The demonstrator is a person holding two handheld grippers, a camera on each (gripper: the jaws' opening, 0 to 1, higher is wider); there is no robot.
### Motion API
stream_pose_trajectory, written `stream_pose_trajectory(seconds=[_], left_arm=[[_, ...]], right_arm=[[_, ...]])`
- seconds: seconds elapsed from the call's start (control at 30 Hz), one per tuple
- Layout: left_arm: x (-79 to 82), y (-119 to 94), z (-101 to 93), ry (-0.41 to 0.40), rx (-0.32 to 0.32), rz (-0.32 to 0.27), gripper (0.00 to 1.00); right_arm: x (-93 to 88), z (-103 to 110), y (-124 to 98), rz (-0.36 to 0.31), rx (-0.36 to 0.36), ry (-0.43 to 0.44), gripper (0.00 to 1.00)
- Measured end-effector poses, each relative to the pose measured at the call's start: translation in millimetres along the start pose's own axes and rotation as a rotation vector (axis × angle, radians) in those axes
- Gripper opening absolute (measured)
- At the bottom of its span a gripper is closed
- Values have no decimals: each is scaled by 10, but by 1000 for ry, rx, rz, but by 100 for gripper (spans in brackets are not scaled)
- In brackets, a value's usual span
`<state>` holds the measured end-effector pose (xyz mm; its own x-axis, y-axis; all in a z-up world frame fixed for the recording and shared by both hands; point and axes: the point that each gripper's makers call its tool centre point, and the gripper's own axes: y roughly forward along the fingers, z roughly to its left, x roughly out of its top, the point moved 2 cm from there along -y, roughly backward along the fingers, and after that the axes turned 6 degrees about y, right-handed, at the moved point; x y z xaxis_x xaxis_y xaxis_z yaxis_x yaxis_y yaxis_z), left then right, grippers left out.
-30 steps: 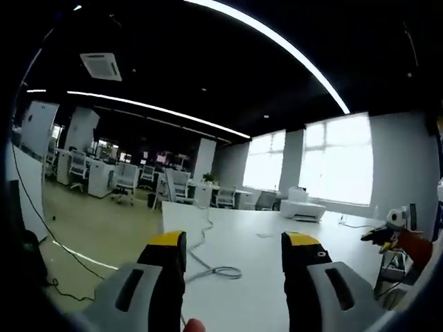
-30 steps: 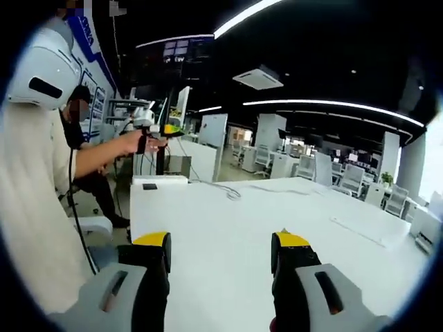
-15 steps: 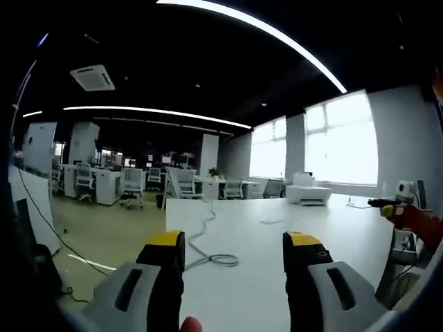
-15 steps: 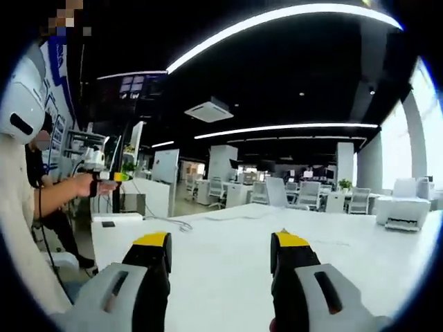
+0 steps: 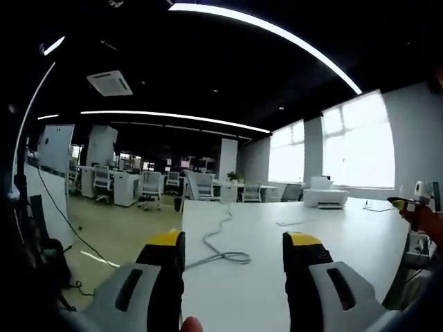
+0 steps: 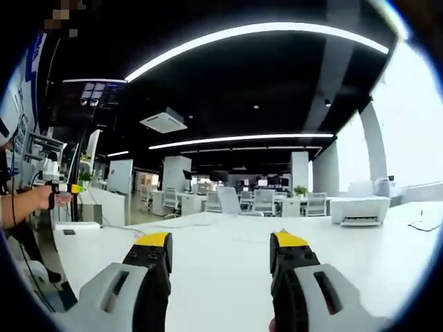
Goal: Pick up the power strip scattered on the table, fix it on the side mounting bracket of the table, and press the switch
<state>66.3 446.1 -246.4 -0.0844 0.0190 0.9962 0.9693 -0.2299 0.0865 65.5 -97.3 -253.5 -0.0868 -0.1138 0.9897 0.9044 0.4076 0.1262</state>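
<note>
Power strip: it cannot be picked out with certainty on the wide white desk point(image 5: 346, 242). A grey cable point(image 5: 220, 243) runs down the desk near its left edge and ends in a loose loop just beyond the left hand-held gripper point(image 5: 234, 242). A thin, flat pale object point(image 5: 291, 223) lies farther out toward the middle of the desk, too small to identify.

The left hand-held gripper, grey-bodied with black jaws and yellow tips, is spread wide. Nothing is between its jaws, and it hangs above the near part of the desk without touching anything. The right hand-held gripper point(image 6: 221, 242), of the same build, is likewise released wide. Its jaws are empty over bare desk surface.

In the right gripper view, a hand point(image 6: 31, 200) at the left edge holds the other yellow-tipped gripper out beyond the desk's left corner. A small white box point(image 6: 69, 226) sits at that corner. In the left gripper view, a hand point(image 5: 429, 221) with a yellow-tipped gripper shows at the far right, past the desk's edge.

A white printer point(image 5: 325, 197) stands at the far end of the desk.
</note>
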Motion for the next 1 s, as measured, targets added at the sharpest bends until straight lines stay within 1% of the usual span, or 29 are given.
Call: stream_pose_trajectory(seconds=[0.13, 0.3, 0.43, 0.67, 0.8, 0.87, 1.0], left_arm=[[-3, -22, -5, 6, 13, -4, 62], [7, -76, -43, -11, 23, -22, 62], [-17, -143, -52, 22, 64, -25, 61], [-66, -291, -105, 1, 110, -37, 60], [-62, -397, -169, -7, 124, -46, 61], [-75, -434, -163, -1, 133, -36, 61], [-100, -520, -134, -1, 157, -31, 61]], right_arm=[[-40, -71, -35, 8, -33, -13, 53], [-76, -129, -106, 5, -63, -16, 54], [-131, -202, -186, 7, -94, -4, 54], [-226, -358, -305, 1, -167, -4, 53], [-260, -367, -368, 10, -173, 0, 53], [-281, -384, -401, 21, -185, -16, 54], [-317, -397, -466, 32, -192, -14, 54]])
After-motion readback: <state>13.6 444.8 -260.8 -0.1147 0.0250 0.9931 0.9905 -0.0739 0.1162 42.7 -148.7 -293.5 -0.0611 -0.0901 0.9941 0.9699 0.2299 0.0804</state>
